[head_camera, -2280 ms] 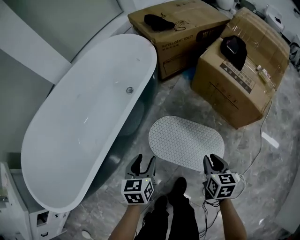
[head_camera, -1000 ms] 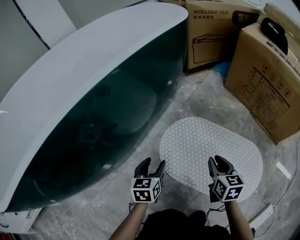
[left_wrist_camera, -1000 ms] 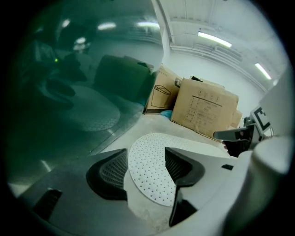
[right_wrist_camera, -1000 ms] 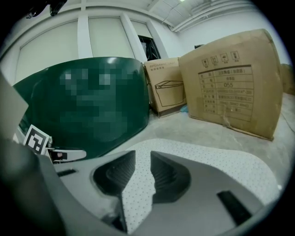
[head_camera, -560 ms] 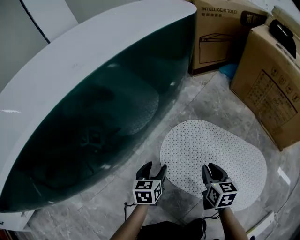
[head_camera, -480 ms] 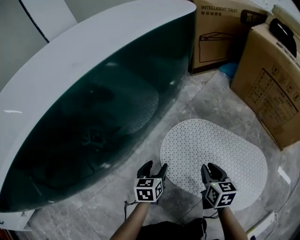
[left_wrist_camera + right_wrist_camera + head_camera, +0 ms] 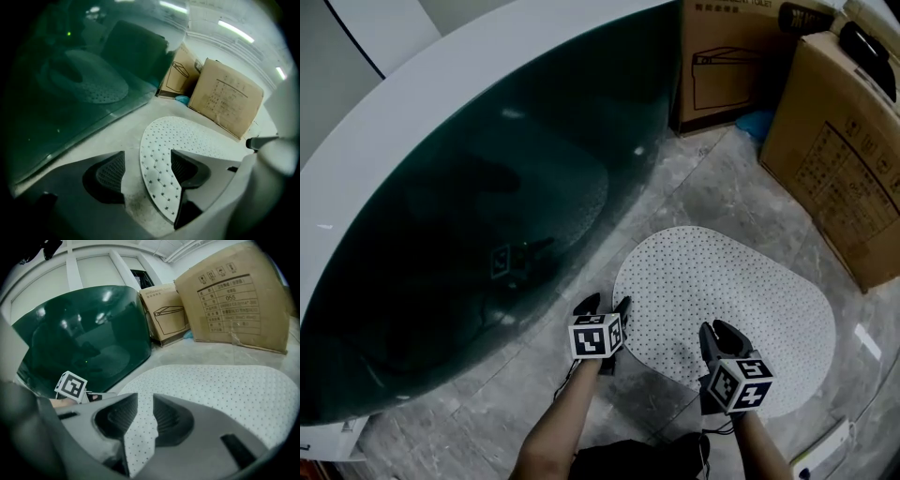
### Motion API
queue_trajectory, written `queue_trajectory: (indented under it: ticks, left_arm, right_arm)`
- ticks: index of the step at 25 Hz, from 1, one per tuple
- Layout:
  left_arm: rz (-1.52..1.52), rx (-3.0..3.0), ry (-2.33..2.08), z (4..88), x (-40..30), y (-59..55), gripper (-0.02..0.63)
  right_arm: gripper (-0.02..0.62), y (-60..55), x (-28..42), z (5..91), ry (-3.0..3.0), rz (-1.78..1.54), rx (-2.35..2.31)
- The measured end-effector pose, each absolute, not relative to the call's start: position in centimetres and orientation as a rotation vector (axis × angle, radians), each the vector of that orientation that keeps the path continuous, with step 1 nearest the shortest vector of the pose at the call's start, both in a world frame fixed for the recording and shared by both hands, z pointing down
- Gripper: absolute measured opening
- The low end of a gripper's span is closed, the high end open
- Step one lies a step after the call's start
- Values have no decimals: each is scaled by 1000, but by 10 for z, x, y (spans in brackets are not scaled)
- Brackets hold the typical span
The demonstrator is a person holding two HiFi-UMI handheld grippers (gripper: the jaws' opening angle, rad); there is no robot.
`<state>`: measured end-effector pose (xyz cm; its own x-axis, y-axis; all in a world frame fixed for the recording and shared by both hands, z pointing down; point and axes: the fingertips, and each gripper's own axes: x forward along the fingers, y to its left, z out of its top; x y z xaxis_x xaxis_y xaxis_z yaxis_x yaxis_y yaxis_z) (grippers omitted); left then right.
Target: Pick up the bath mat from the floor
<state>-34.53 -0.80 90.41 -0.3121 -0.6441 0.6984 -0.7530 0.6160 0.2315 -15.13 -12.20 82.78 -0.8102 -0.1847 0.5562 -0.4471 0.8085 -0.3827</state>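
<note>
Jaws of my left gripper [image 7: 606, 306], just widening, are straddling the edge of the white dotted oval bath mat [image 7: 741, 291]; right gripper [image 7: 720, 330], slightly parted, is hovering above it.

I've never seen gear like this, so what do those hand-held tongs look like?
Both the left tongs and right tongs are dark grey, with ribbed pads. Each carries a white cube of black square markers. Thin cables trail below; the forearms are bare.

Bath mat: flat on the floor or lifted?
Flat: bath mat spread on the floor; edge between the open jaws of the left hand-held gripper.
</note>
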Motion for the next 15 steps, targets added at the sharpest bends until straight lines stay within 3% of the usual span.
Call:
queue_trajectory:
  ticks: [15]
  left_arm:
    - [388,1180,-1975,926,-332,-46,310]
  right_arm:
    - [103,-135,-129,833,-2459,716,532]
